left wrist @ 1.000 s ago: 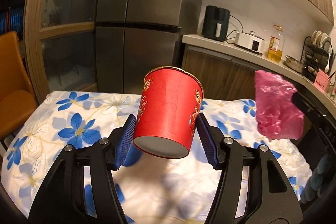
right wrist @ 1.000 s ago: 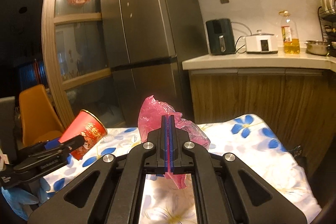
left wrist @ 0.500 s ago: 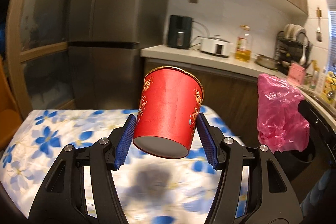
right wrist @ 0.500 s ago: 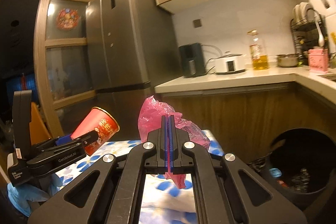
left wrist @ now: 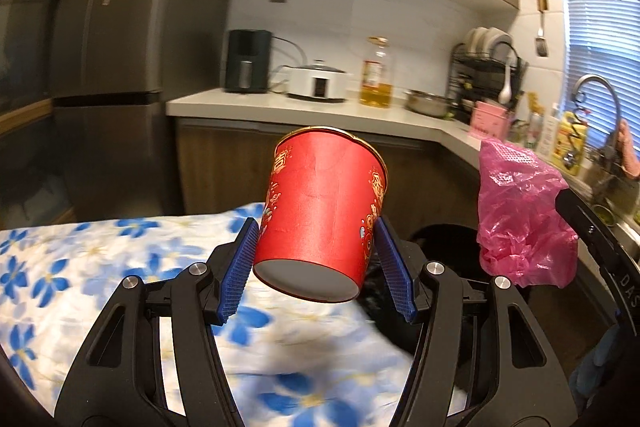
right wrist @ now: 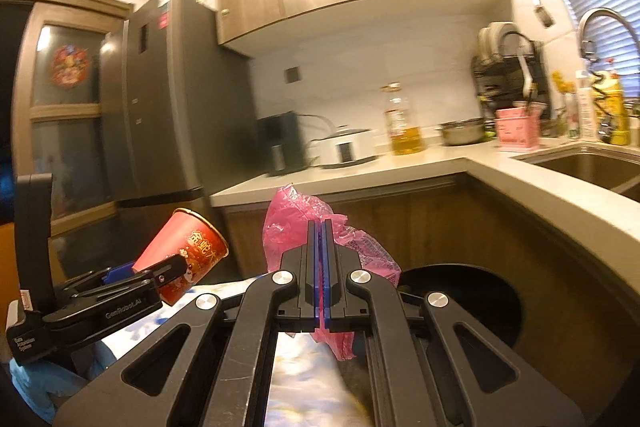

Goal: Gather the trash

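My left gripper [left wrist: 316, 267] is shut on a red paper cup [left wrist: 320, 215] with gold print, held tilted in the air above the table's right end. The cup also shows in the right wrist view [right wrist: 184, 251]. My right gripper [right wrist: 319, 267] is shut on a crumpled pink plastic bag [right wrist: 304, 223], which hangs in the air; the bag shows at the right of the left wrist view [left wrist: 520, 219]. A black trash bin [right wrist: 480, 299] stands open just beyond the bag, below the counter; in the left wrist view [left wrist: 448, 243] it is partly hidden behind the cup.
A table with a blue-flowered cloth [left wrist: 100, 267] lies below left. A kitchen counter [right wrist: 460, 167] carries an air fryer, cooker, oil bottle, pot and dish rack. A sink [right wrist: 592, 167] is at the right. A grey fridge [left wrist: 120, 67] stands at the left.
Both grippers have swung right, away from the table toward the counter corner. The black bin has come into view. Cup and bag stay gripped.
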Demonstrator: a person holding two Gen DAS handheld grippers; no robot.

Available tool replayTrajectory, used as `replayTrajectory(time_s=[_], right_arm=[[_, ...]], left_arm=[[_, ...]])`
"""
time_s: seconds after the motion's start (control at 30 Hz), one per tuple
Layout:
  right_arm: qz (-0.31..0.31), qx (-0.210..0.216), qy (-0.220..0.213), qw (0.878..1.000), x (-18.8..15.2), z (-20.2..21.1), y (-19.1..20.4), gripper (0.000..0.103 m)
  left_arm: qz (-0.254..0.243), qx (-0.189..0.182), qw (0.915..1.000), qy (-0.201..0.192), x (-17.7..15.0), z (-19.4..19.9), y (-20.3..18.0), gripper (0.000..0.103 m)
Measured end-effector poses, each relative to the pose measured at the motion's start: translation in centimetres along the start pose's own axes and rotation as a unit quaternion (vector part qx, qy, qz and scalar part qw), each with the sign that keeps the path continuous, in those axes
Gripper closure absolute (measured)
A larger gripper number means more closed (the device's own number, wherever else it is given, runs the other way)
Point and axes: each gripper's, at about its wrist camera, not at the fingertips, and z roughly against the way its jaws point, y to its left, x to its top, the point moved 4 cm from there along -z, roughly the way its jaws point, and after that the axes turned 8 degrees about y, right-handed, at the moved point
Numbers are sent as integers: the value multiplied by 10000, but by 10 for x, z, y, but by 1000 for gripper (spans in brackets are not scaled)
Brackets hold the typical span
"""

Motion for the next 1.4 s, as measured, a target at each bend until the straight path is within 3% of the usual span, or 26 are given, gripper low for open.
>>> replayTrajectory(time_s=[0.37,0.67,0.77,0.83,0.97,1.03,1.1,1.17,1.23,1.33,1.4], right_arm=[[-243,-536,-27,9983,1,-7,-68,101],[-346,-601,183,9974,-4,-31,-96,100],[-433,-607,290,9968,-8,-40,-103,90],[-526,-554,367,9964,-10,-44,-108,77],[-526,-583,446,9959,-14,-45,-109,72],[-516,-599,470,9958,-15,-43,-107,61],[-512,-630,509,9954,-17,-39,-104,48],[-526,-610,556,9952,-20,-34,-99,41],[-533,-665,665,9941,-24,-30,-92,25],[-500,-708,790,9931,-31,-23,-78,16],[-429,-745,862,9926,-35,-19,-68,15]], left_arm=[[-291,-698,9971,106,-1,-59,-96,45],[-390,-979,9941,270,-10,-94,-125,44],[-446,-1061,9928,330,-13,-101,-127,42],[-460,-1047,9927,370,-15,-105,-126,37],[-386,-914,9941,430,-19,-108,-116,30],[-328,-829,9948,485,-20,-107,-109,25],[-312,-632,9964,475,-21,-102,-99,20],[-310,-388,9980,395,-23,-93,-88,16],[-264,-118,9991,324,-26,-80,-74,14],[-160,153,9993,286,-30,-61,-53,11],[-129,319,9991,233,-33,-47,-41,9]])
